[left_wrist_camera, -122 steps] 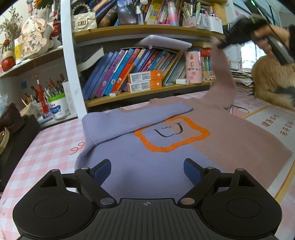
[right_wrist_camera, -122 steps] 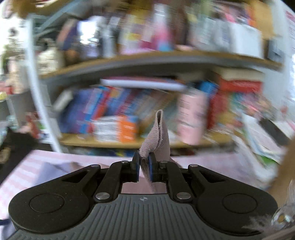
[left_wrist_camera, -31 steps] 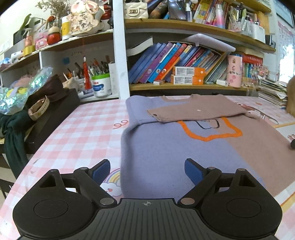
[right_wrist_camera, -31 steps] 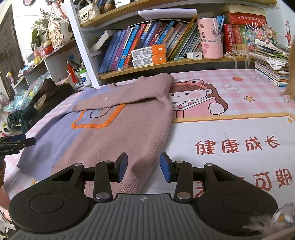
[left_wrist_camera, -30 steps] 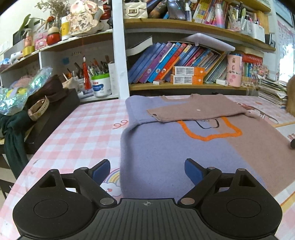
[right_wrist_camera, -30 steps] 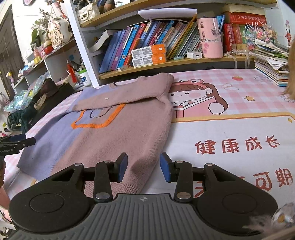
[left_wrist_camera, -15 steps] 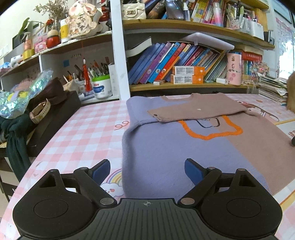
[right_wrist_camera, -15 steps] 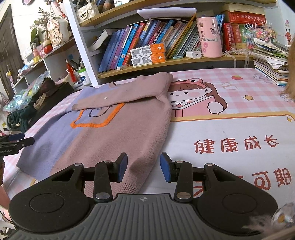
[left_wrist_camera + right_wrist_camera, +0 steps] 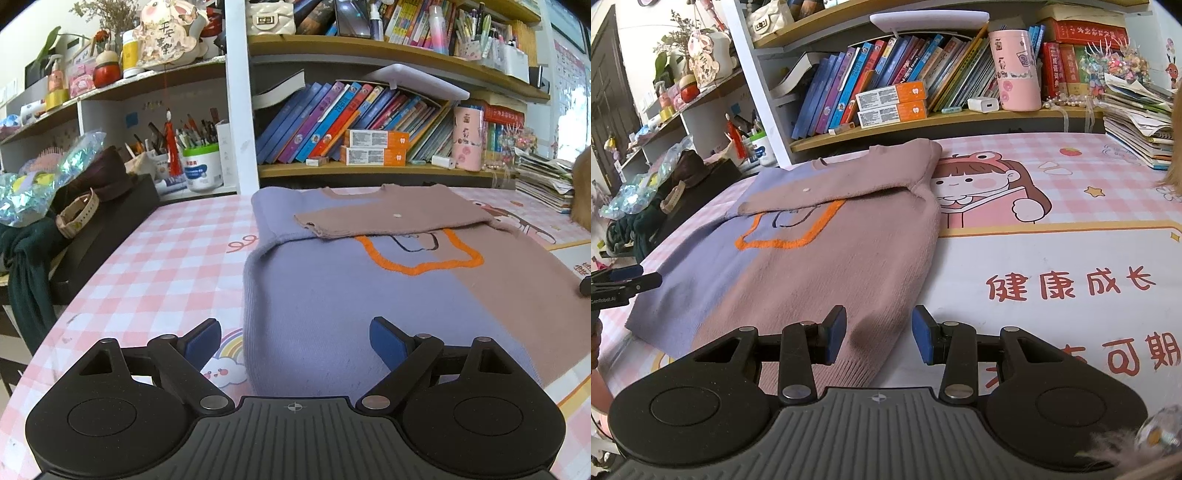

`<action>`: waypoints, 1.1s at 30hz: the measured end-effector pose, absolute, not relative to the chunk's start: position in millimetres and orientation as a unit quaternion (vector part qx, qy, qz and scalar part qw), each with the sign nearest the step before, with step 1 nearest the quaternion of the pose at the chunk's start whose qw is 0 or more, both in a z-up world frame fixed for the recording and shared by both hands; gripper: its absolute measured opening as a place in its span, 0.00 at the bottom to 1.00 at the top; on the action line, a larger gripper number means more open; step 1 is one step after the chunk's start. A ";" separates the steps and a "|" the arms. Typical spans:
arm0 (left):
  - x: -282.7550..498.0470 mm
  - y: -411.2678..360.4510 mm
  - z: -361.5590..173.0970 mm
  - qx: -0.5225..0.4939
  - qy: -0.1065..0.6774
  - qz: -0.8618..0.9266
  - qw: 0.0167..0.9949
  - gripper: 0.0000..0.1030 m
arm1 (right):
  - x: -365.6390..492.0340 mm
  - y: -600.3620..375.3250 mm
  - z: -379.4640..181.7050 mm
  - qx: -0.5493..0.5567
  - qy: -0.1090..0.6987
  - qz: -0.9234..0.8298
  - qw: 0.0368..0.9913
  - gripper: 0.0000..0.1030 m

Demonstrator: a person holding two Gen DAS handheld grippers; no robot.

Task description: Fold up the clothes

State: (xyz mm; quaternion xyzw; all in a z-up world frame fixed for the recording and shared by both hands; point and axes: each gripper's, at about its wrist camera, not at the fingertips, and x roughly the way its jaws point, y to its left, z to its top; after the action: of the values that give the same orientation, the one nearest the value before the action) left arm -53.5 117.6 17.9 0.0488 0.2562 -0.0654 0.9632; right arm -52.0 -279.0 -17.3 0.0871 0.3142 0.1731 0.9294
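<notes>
Left wrist view first: the left gripper (image 9: 295, 341) hangs low over the near hem of the sweater (image 9: 332, 288), angled down toward the table, its blue pads spread wide with nothing between them. The sweater lies flat on the pink checked tablecloth (image 9: 159, 266), purple half on the left, mauve half on the right, an orange outline (image 9: 421, 258) across the chest. Both sleeves are already folded in across the top, the mauve sleeve (image 9: 388, 218) lying uppermost. Behind it stands the bookshelf (image 9: 369, 170) with its row of leaning books. At the far right edge a dark tip of the other tool just shows.

Over to the right wrist view: the right gripper (image 9: 879, 334) is also tilted down, sitting over the sweater's (image 9: 827, 266) near right corner. Its jaws stand partly apart, the mauve hem lying below the gap, and the pads grip nothing. The mauve sleeve (image 9: 849, 177) crosses the chest here too. On the left edge the left gripper (image 9: 624, 282) pokes in beside the purple hem corner. To the right, the cloth shows a cartoon girl (image 9: 979, 188) and red characters.
</notes>
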 end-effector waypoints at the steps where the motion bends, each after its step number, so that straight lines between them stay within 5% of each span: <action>1: -53.5 117.6 17.8 0.049 0.257 -0.066 0.963 0.87 | -52.0 -279.0 -17.3 0.087 0.314 0.173 0.929 0.36; 33: -51.4 123.8 12.8 0.032 0.273 -0.071 0.959 0.87 | -51.0 -280.2 -16.7 0.088 0.324 0.165 0.927 0.37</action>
State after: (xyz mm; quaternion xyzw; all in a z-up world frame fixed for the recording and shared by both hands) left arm -51.4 123.8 12.8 0.0321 0.2728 -0.0706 0.9589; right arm -51.0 -280.2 -16.7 0.0876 0.3244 0.1650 0.9273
